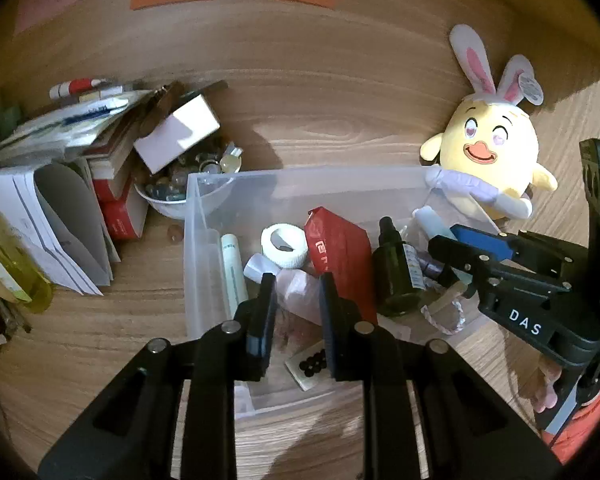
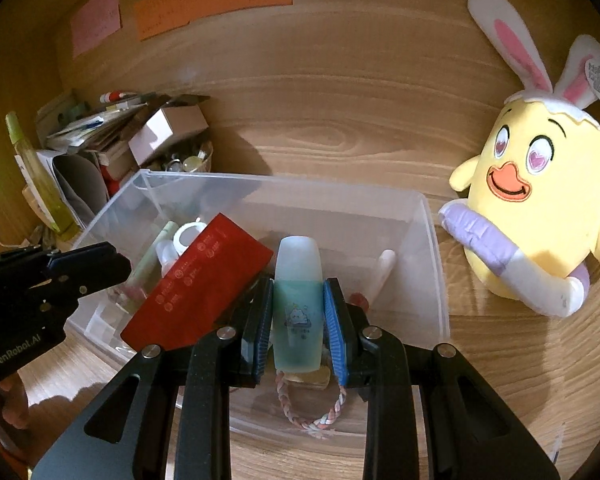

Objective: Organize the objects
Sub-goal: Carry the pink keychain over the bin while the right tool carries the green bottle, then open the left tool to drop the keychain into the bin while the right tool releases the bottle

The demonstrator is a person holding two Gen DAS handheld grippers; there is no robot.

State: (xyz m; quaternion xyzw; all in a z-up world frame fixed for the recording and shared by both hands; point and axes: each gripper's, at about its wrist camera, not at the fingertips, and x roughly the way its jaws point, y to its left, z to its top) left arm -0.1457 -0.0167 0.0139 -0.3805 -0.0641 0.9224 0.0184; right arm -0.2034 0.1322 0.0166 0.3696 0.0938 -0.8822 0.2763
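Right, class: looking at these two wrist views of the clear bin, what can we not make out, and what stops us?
- Left wrist view: whether the left gripper pinches the pink item; its fingers cover it.
- Left wrist view: what fills the white bowl; a white box and the clear bin hide it.
- Right wrist view: writing on the orange note; too small and blurred.
- Right wrist view: the base of the blue bottle held by the right gripper.

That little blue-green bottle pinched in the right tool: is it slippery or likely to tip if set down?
The blue-green bottle looks like smooth frosted plastic, so it may slide somewhat between the right tool pads. It is tall and narrow with a rounded cap, so standing it in the cluttered clear bin it would probably tip. Liquid seemingly fills it, so perhaps weighty for its size.
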